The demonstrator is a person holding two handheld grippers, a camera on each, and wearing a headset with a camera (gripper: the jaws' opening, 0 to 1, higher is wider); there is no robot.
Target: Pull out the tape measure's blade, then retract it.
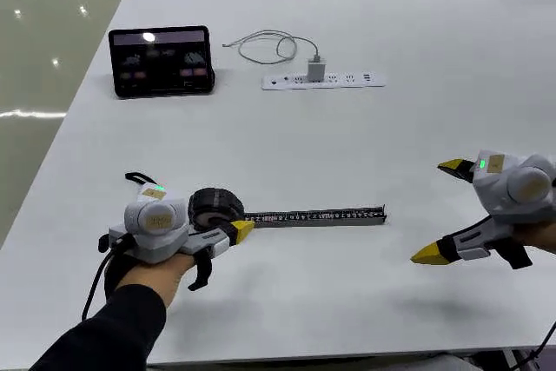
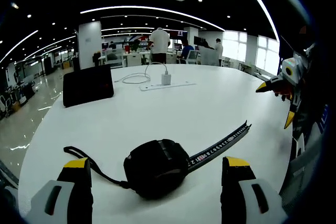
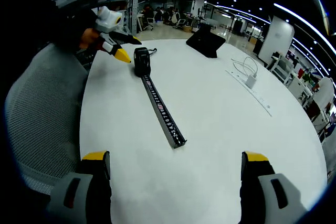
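On the white office table [image 1: 347, 145], left gripper [image 2: 157, 163] and right gripper [image 1: 438, 210] gape, tape measure blade [image 1: 317, 215] extended.

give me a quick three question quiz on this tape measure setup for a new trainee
1. True or false: the blade of the tape measure lies pulled out along the table.
2. Which gripper has its jaws on either side of the tape measure's case? A) left gripper B) right gripper C) neither
3. Fill in: the right gripper's jaws stand ___, apart from the blade's tip.
Key: 1 true; 2 A; 3 open.
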